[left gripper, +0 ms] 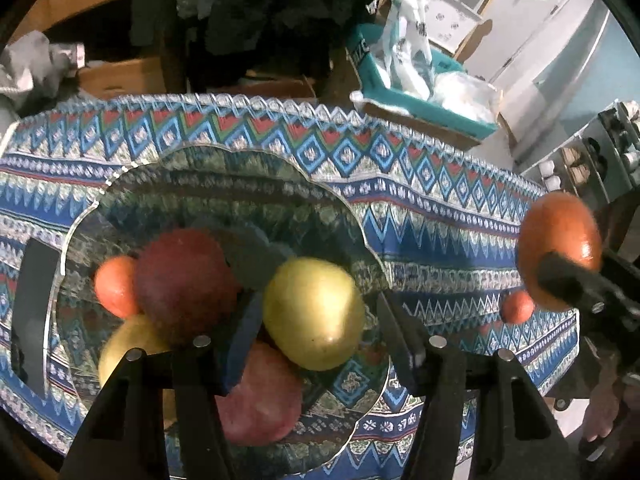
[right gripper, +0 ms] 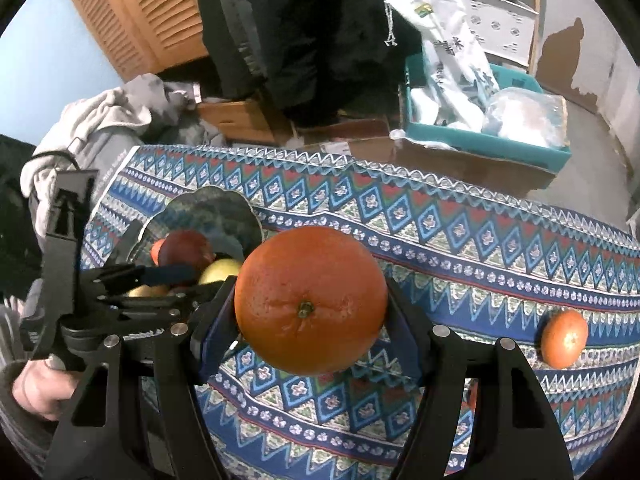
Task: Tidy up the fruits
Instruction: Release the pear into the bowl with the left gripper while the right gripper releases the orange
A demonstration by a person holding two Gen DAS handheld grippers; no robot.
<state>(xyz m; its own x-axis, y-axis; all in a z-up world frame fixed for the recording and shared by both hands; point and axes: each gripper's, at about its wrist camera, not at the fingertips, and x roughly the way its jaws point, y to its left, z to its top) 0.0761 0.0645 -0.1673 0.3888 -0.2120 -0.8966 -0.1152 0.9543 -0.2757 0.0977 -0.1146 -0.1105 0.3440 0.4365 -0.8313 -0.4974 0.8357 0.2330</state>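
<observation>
Orange [right gripper: 311, 300] is clamped at its widest by right gripper [right gripper: 310, 320], w/ firm, slightly slick rind; moderate squeeze advised. Left gripper [left gripper: 316, 344] hangs apart over bowl [left gripper: 224, 184].

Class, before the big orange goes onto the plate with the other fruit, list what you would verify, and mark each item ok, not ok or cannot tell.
1. Right gripper shut on the large orange: ok.
2. Orange lifted off the tablecloth: ok.
3. Free landing spot on the glass plate: ok, far side is bare.
4. Left gripper out of the way: not ok, open over the yellow apple.
5. Small tangerine still to collect: ok, lies on the cloth.
</observation>
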